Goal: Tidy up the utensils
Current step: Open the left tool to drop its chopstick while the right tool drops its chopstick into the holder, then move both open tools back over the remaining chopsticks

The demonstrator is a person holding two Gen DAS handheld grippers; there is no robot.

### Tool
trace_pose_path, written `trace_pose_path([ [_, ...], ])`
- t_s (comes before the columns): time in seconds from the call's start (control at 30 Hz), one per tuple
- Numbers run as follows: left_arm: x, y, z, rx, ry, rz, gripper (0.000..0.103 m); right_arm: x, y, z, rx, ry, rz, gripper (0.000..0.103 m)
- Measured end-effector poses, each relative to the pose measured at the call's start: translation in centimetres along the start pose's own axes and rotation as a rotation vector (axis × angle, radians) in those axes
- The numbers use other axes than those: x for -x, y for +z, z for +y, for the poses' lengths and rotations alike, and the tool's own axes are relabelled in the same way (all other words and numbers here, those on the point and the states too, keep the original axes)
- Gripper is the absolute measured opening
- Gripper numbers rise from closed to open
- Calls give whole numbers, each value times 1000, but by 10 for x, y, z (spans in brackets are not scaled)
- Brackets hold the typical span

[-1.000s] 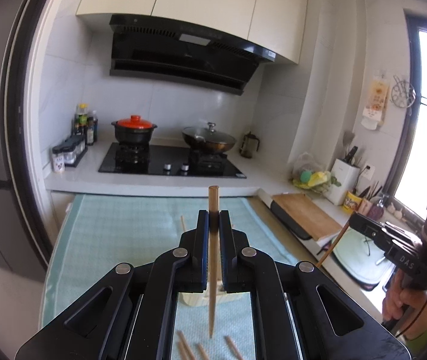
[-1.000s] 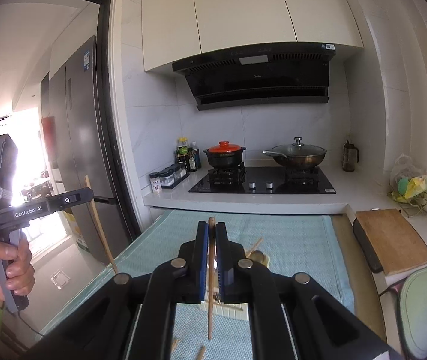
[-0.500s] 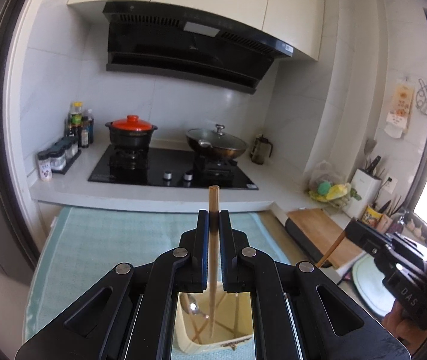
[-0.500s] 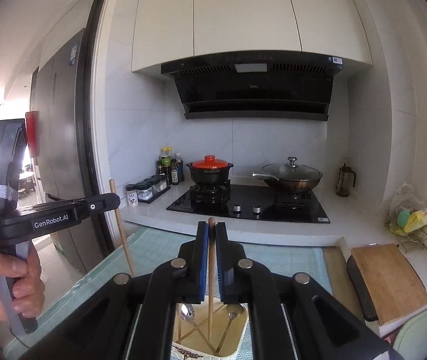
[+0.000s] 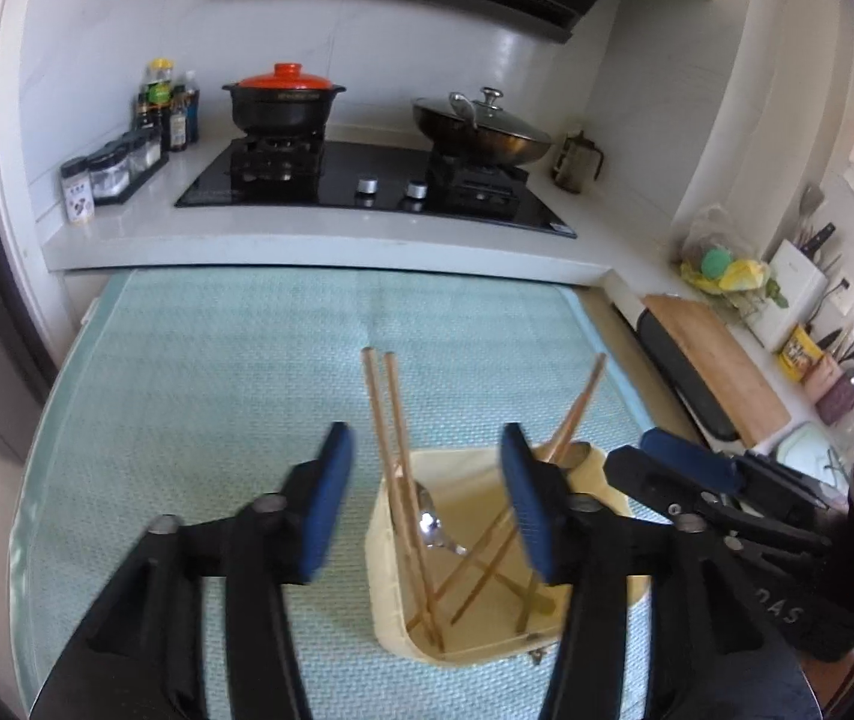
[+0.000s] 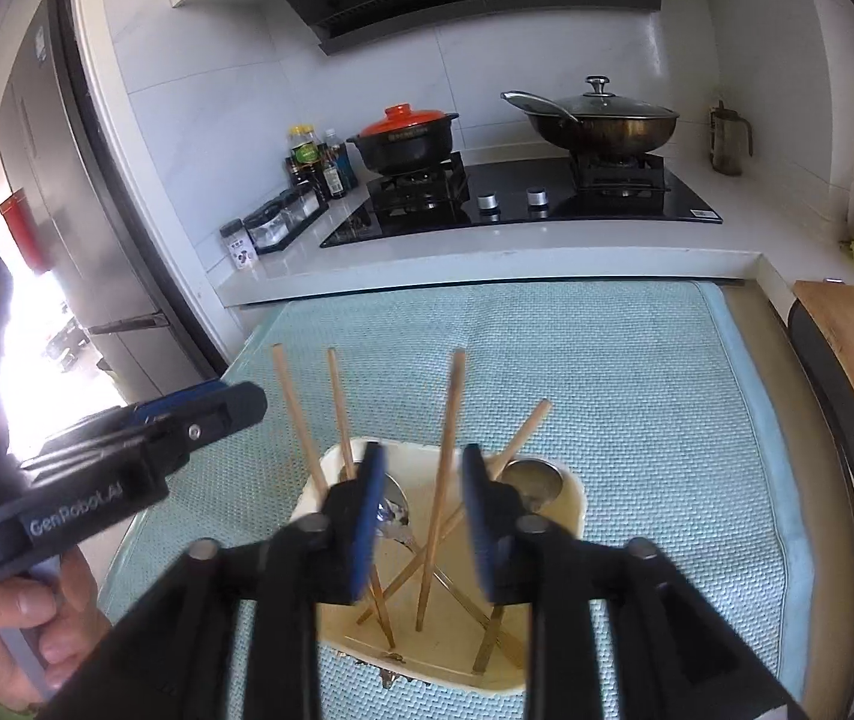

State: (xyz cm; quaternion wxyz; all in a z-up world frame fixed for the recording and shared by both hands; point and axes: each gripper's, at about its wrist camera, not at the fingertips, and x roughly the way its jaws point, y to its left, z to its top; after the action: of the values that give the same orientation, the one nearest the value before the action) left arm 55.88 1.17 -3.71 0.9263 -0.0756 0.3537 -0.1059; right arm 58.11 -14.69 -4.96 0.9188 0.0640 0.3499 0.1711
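A cream utensil holder [image 5: 390, 546] [image 6: 571, 501] stands on the light blue mat [image 5: 198, 396] [image 6: 607, 372]. Several wooden chopsticks [image 5: 387, 420] [image 6: 448, 438] lean in it, with metal spoons [image 5: 430, 519] [image 6: 538, 477] inside. My left gripper [image 5: 423, 498] is open just above the holder, empty. My right gripper [image 6: 420, 516] is open above the holder; one chopstick stands loose between its blue pads [image 6: 366, 516], not gripped. Each gripper also shows in the other's view: the right [image 5: 691, 474], the left [image 6: 186, 420].
A counter with a black hob [image 5: 366, 180], an orange-lidded pot [image 5: 282, 99] and a lidded wok [image 5: 481, 126] lies behind the mat. Spice jars [image 5: 108, 171] stand at left. A cutting board [image 5: 721, 366] and knife block [image 5: 793, 288] are at right. A fridge [image 6: 66, 192] is at left.
Both grippers have tilted down over the holder and opened. The chopstick each one held now stands in the holder.
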Motion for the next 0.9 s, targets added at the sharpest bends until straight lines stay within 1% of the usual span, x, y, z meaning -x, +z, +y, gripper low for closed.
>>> trace_pose_path([
  [0.03,6,-1,1,-5,12,-17,74,5,-2,-1,-11,2,-19,54],
  [0.07,12,-3,3,-15,23,-25,77,11,-3,-1,-12,-3,-37,54],
  [0.2,41,-15,13,-68,64,-15,85,40,-10,0,30,-43,-69,54],
  [0.33,77,-41,23,-169,131,6,93,77,-31,7,111,-89,-101,56],
  [0.43,105,-70,32,-224,168,40,95,103,-58,11,168,-117,-112,59],
  [0.53,134,-103,39,-251,179,76,95,126,-91,11,197,-133,-96,59],
  [0.67,163,-152,41,-242,168,91,99,149,-139,14,238,-158,-75,59],
  [0.8,176,-207,37,-164,160,82,99,165,-195,19,242,-179,-72,59],
  [0.9,177,-245,30,-114,152,75,99,170,-239,23,204,-171,-57,59],
])
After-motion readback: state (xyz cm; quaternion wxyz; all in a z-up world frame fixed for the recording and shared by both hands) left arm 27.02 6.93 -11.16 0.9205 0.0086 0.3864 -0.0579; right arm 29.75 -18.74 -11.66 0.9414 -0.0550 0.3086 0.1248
